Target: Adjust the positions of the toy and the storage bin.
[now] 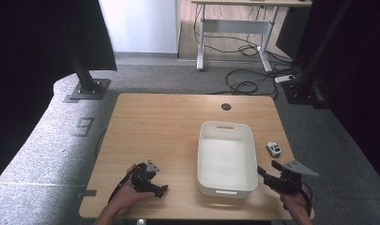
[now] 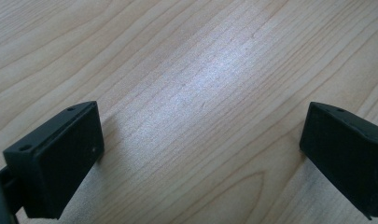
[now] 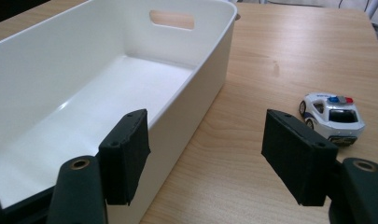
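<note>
Looking along the right gripper (image 3: pixel 205 154), jaws apart, police-car markings on the toy car (image 3: pixel 332 115) are legible; white bin (image 3: pixel 210 88) empty; left gripper (image 2: pixel 200 144) jaws apart over bare table (image 2: pixel 186 56).

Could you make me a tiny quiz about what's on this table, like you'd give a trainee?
1. True or false: the white bin holds something.
2. The toy police car sits on which side of the bin, nearer which gripper?
3. The right gripper is: A) shut on the car, B) open, C) inside the bin.

Key: 1 false, it is empty. 2 its right side, nearer the right gripper; the left gripper hangs open over bare table. 3 B.
</note>
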`<act>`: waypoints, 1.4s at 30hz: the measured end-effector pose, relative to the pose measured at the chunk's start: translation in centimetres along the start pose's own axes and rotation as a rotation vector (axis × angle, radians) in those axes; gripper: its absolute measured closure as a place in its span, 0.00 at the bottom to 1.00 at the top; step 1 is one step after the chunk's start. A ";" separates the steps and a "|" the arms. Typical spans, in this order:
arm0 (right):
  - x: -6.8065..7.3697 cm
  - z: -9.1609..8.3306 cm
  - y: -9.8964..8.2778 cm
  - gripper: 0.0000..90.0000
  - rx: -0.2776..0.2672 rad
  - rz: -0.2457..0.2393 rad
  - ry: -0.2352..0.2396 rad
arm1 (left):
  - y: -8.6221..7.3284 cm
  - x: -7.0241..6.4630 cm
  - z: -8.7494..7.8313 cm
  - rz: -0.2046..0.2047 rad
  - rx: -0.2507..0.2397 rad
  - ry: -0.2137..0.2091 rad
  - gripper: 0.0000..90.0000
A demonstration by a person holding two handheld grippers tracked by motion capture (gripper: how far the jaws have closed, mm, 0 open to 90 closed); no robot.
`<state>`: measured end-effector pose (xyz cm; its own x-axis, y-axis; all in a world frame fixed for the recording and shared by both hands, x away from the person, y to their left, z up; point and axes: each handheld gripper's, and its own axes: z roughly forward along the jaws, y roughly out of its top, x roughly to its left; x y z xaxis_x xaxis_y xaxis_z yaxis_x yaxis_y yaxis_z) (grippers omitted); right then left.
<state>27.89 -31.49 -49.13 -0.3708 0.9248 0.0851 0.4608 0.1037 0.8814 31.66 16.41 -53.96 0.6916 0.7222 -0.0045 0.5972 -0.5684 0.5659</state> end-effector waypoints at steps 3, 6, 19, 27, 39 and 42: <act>0.1 -0.1 0.2 0.35 -0.009 -0.003 -0.002 | 0.0 0.0 0.0 -0.002 -0.001 0.001 0.00; 0.1 -0.2 0.4 0.35 -0.016 0.002 -0.002 | 0.0 0.0 0.0 -0.001 -0.001 0.001 0.00; 0.8 -0.5 1.0 0.34 -0.035 -0.017 0.026 | 0.0 0.0 0.0 -0.001 -0.001 0.001 0.00; 1.8 0.5 0.8 0.34 0.013 -0.041 0.038 | 0.0 0.0 0.0 -0.001 -0.001 0.000 0.00; 2.5 1.5 -0.1 0.35 0.091 -0.066 0.013 | 0.0 0.0 0.0 0.000 -0.001 0.000 0.00; 2.4 1.6 -0.2 0.34 0.097 -0.054 0.006 | 0.0 0.0 0.0 0.000 -0.001 0.000 0.00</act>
<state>28.21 -28.68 -49.86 -0.4018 0.9148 0.0414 0.5157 0.1887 0.8357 31.66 16.41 -53.97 0.6914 0.7225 -0.0044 0.5969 -0.5678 0.5668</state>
